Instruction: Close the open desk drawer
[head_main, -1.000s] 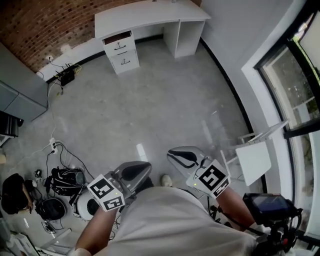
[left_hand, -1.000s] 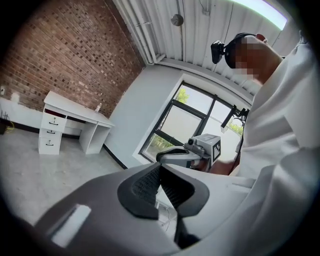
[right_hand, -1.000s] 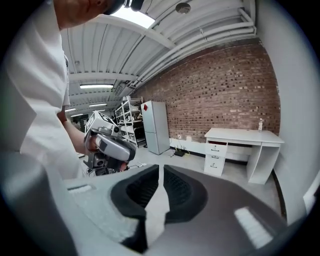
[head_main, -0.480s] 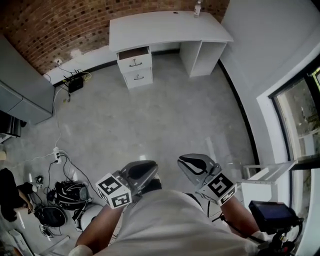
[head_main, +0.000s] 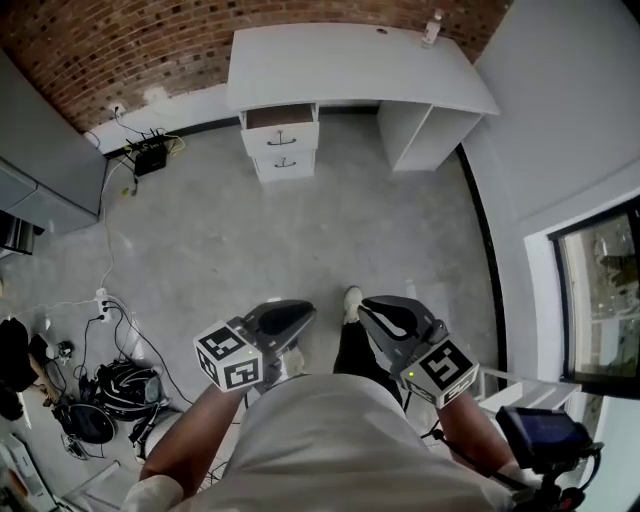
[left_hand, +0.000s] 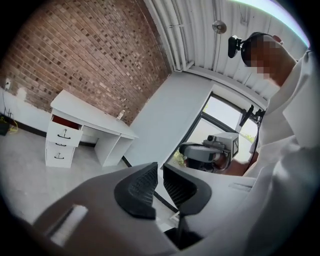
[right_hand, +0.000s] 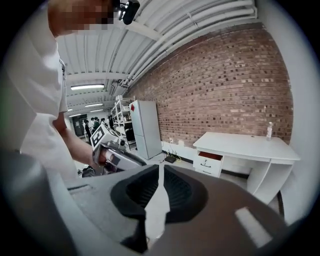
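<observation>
1. The white desk (head_main: 340, 65) stands against the brick wall (head_main: 120, 40). Its top drawer (head_main: 281, 120) is pulled out, front face toward the room, with the shut lower drawer (head_main: 285, 163) right beneath it.
2. The left gripper (head_main: 290, 318) and right gripper (head_main: 385, 318) are held side by side in front of the person's body. Both are well apart from the desk, with bare floor (head_main: 300, 240) between.
3. In the left gripper view, the left gripper (left_hand: 161, 175) has its pads together with only a slit showing and nothing between them. The right gripper (right_hand: 161, 185) looks the same in its own view.
4. The open drawer lies straight ahead, almost in line with the left gripper and off to the left of the right one. The left gripper therefore seems better placed to reach it.
5. The drawer slides along the line from the person to the wall, so closing it likely means walking up and pushing its front, near the handle (head_main: 283, 139), straight toward the bricks.
</observation>
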